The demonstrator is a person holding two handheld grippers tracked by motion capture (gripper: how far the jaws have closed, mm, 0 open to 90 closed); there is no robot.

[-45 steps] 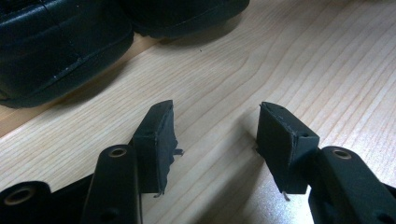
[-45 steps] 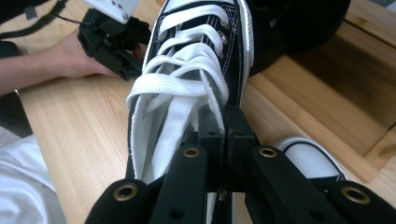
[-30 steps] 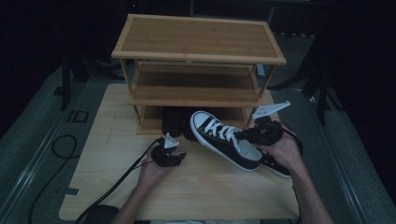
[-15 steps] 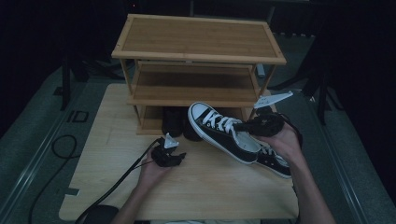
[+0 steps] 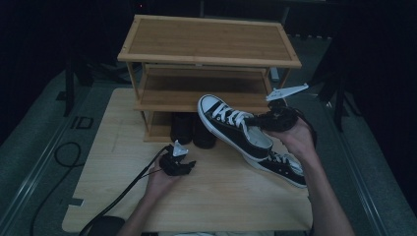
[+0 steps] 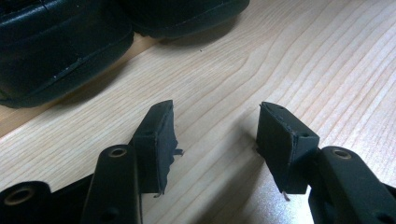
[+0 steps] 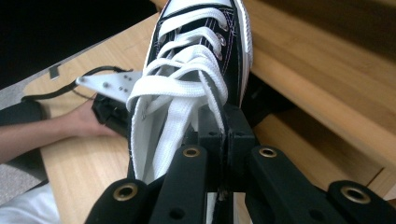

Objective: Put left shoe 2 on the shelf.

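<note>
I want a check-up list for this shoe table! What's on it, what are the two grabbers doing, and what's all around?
Surface: pale wooden table, bare near the front edge.
Job's things: black-and-white sneaker lifted off the table, toe toward the wooden shoe rack; its twin sneaker lies on the table below it.
Clutter: dark shoes standing on the rack's bottom level.
Grippers: right gripper shut on the lifted sneaker's side; left gripper open, low over the table with nothing between its jaws.
Cables: black cable trails from the left gripper toward the front edge; another loop lies on the floor at left.
Surroundings: grey floor, dark room behind.
</note>
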